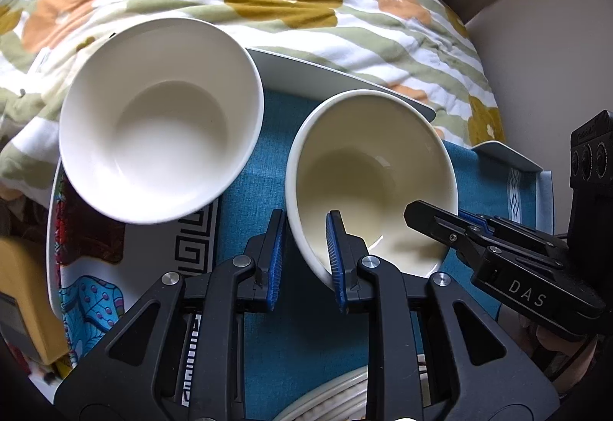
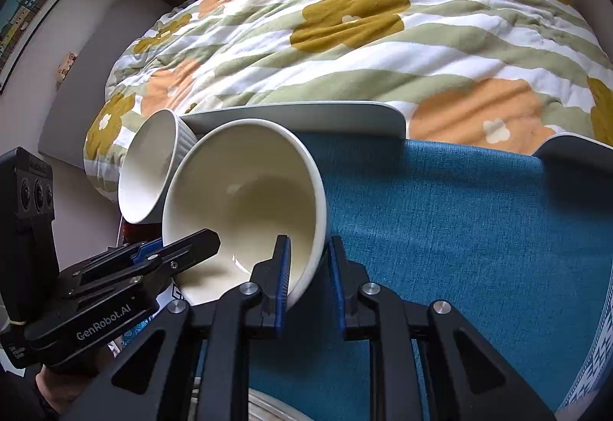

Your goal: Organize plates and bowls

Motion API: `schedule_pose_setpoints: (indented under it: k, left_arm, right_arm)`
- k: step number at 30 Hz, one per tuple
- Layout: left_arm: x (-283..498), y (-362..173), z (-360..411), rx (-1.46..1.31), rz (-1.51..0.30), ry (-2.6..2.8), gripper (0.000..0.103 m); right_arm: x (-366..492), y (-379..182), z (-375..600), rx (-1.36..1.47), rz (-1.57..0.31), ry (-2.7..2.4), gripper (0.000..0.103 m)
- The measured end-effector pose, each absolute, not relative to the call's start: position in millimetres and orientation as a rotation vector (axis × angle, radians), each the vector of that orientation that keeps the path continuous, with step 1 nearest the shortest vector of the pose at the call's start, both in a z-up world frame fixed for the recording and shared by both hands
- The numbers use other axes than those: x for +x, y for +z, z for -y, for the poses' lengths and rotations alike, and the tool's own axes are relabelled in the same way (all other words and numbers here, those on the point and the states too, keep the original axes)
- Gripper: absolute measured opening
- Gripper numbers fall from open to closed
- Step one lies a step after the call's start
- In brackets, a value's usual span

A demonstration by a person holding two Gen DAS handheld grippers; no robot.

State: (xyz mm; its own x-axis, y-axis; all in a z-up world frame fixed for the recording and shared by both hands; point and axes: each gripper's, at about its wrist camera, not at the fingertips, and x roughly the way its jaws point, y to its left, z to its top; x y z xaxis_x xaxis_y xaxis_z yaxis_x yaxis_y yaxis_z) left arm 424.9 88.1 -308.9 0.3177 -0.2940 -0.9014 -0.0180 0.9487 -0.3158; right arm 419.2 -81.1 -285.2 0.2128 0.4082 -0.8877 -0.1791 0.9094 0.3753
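Both grippers clamp the cream bowl (image 1: 371, 171)'s near rim, left gripper (image 1: 304, 260) on its left wall, right gripper (image 2: 308, 281) on its right wall, bowl tilted on the blue cloth (image 2: 459, 214), white bowl (image 1: 161, 118) just left on a patterned plate (image 1: 153, 260).

pale ribbed round dish (image 1: 337, 398) under left gripper (image 1: 306, 260) cut by bottom edge, colourful patterned plate (image 1: 92, 290) half hidden beneath white ceramic bowl (image 1: 161, 122), yellow box (image 1: 23, 298) far left cropped, unidentifiable
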Motion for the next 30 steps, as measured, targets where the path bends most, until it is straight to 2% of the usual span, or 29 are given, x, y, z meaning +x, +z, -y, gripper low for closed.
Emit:
schedule_pose_setpoints:
  k: [6,16,23,30]
  left_arm:
    - [414,-290,-81,-0.264,-1.208,-0.183,0.019]
    - [365,-213,-37,-0.207,-1.067,-0.17,0.019]
    - [304,-164,30,-0.206,-0.992,-0.14,0.019]
    - [254,-156,110,-0.227,-0.978,-0.146,0.019]
  right_arm:
    - [410,-270,90,0.228,-1.258,0.424,0.018]
    - [364,-203,129,0.211,-1.109,0.468,0.018]
    - [310,-165,186,0.215,-1.049,0.508,0.017]
    - [263,-150,260,0.207,-1.029,0.504,0.017]
